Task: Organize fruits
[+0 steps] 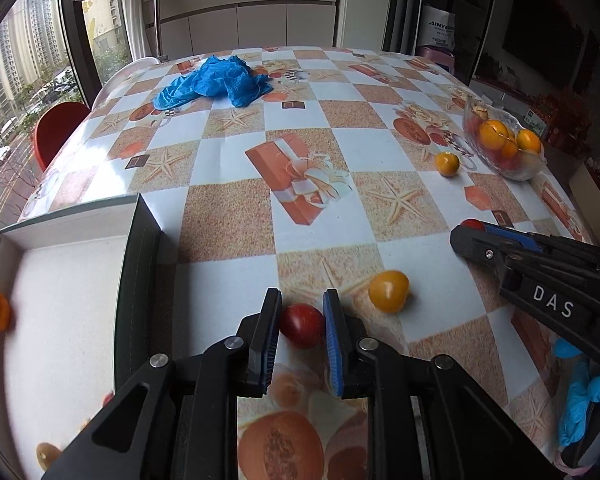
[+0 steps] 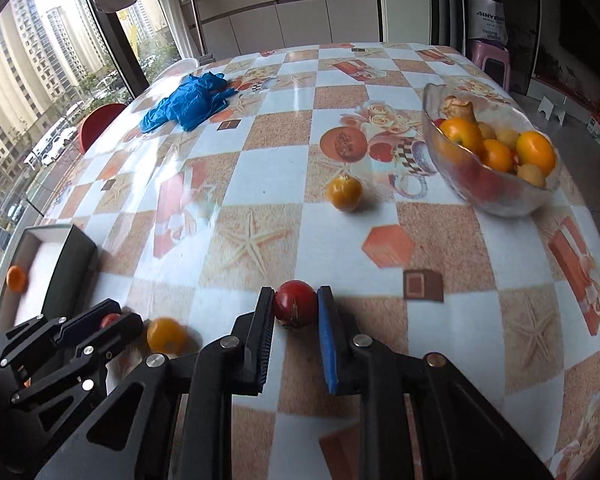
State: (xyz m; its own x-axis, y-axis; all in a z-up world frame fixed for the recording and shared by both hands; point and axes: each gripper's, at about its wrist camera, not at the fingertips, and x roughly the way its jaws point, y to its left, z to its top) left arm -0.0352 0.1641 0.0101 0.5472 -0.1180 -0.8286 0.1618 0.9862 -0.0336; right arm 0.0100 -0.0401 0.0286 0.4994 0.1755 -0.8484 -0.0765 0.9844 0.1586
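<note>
Round glossy tomatoes (image 1: 302, 325) (image 2: 295, 304) — 1 per tool.

Daylight from a tall window (image 1: 24, 60) falls on white cabinets (image 1: 248, 24) behind the checkered table (image 1: 236, 216).

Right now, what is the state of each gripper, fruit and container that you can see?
Left gripper: shut on small red tomato, on the table.
Right gripper: shut on second red tomato.
Yellow tomato near left gripper: loose on the cloth.
Yellow tomato near bowl: loose.
Glass bowl: upright, holding fruit.
White box: open.
</note>
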